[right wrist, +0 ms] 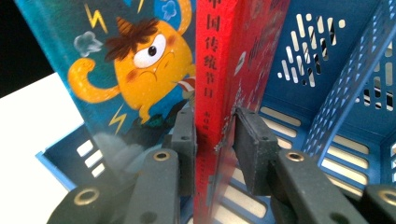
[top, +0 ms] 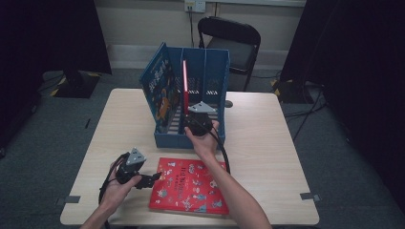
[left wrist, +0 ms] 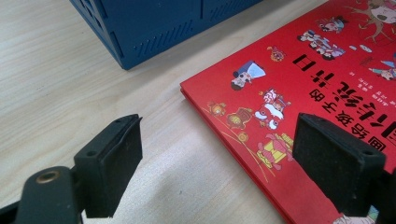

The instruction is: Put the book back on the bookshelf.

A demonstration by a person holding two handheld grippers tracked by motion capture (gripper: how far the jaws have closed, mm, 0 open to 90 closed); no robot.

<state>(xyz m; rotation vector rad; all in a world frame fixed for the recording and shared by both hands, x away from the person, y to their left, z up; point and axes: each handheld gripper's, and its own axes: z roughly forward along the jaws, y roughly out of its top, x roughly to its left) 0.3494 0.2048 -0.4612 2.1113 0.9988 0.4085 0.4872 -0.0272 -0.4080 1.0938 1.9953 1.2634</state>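
Two books stand in the blue plastic file rack (top: 210, 86) toward the surface's far edge: a blue monster picture book (right wrist: 135, 70) and a thin red hardcover book (right wrist: 217, 84), which the right gripper's (right wrist: 214, 140) fingers bracket, barely parted. One flat red picture book (top: 190, 185) remains near the front edge, beside the left gripper (left wrist: 217, 161), fingers open and empty.

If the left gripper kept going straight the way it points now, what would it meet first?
Most likely the red book lying flat on the table: its near corner sits just ahead of the left gripper, whose jaws stand open. Depth is unclear, so the bare tabletop may come first.
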